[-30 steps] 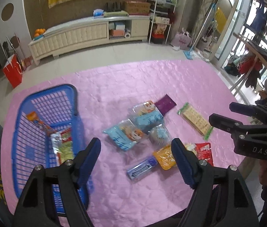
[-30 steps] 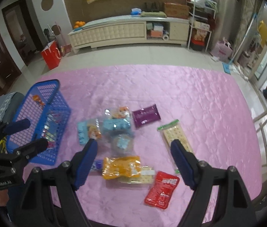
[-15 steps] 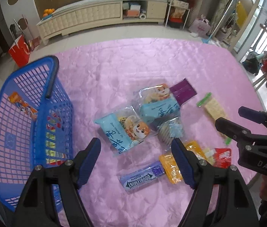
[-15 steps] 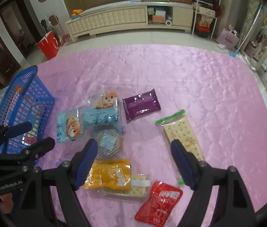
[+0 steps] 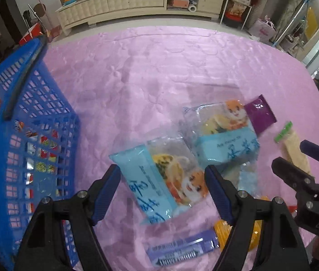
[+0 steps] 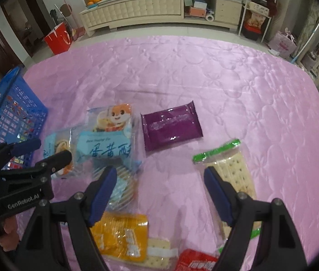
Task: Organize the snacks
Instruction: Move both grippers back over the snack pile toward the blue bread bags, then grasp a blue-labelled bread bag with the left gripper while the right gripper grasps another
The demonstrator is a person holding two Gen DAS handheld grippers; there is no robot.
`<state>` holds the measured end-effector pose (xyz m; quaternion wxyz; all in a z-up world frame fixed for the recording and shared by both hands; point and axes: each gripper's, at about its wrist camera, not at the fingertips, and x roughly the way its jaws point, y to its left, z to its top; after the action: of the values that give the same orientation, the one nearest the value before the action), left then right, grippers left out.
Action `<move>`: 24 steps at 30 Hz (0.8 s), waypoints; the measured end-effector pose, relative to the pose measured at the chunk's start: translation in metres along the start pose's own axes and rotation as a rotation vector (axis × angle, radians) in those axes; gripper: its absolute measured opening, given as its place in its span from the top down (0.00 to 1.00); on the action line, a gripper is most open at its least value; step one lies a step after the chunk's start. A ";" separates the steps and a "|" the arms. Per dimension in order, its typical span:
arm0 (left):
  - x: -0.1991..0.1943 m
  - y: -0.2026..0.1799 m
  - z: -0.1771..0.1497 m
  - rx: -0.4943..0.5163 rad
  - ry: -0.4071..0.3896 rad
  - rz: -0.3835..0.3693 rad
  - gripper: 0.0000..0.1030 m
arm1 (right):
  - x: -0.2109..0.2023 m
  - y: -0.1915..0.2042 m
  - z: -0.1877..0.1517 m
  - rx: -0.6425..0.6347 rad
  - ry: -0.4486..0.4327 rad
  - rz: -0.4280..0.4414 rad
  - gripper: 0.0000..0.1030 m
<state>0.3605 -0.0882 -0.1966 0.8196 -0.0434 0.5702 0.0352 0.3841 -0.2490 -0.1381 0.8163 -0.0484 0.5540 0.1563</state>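
Observation:
Snack packs lie on a pink quilted cloth (image 5: 159, 72). My left gripper (image 5: 162, 178) is open, its fingers straddling a light-blue hamster pack (image 5: 161, 180). A second light-blue pack (image 5: 225, 135), a purple pack (image 5: 261, 115) and a blue gum pack (image 5: 182, 250) lie near. A blue basket (image 5: 24, 135) with some snacks stands at the left. My right gripper (image 6: 160, 180) is open and empty above the cloth, between a round-biscuit pack (image 6: 123, 187) and a cracker sleeve (image 6: 234, 171). An orange pack (image 6: 121, 237) and a red pack (image 6: 195, 263) lie below it.
A cream cabinet (image 6: 150, 9) stands along the far wall with a red bag (image 6: 58, 38) on the floor to its left. A wire shelf (image 6: 258, 11) stands at the right. The left gripper shows in the right wrist view (image 6: 40, 151).
Both grippers have moved down and forward toward the snacks. The left one now straddles the light-blue hamster pack. Both stay open.

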 end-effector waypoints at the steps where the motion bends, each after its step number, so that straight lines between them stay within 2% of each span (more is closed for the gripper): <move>1: 0.003 0.001 0.001 -0.002 0.006 -0.002 0.27 | 0.001 -0.001 0.000 0.002 0.000 0.007 0.19; 8: 0.013 0.009 0.009 -0.028 0.000 -0.011 0.23 | 0.008 -0.008 0.009 0.061 0.031 0.059 0.19; 14: 0.022 0.009 0.010 -0.012 0.010 -0.021 0.21 | 0.011 -0.002 0.019 0.048 0.057 0.035 0.19; 15: 0.020 0.009 0.009 -0.013 0.010 -0.017 0.26 | 0.012 0.001 0.022 0.043 0.061 0.035 0.19; 16: 0.017 0.008 0.006 -0.013 0.009 -0.033 0.35 | 0.013 0.002 0.023 0.043 0.063 0.037 0.19; 19: 0.011 0.008 0.001 -0.019 -0.001 -0.010 0.39 | 0.016 0.009 0.033 0.041 0.078 0.054 0.19; 24: 0.005 0.014 -0.008 -0.041 -0.015 0.006 0.40 | 0.033 0.025 0.047 0.016 0.129 0.061 0.19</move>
<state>0.3535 -0.0751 -0.2047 0.8227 -0.0581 0.5632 0.0498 0.4295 -0.2072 -0.1477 0.7741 -0.0347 0.6079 0.1732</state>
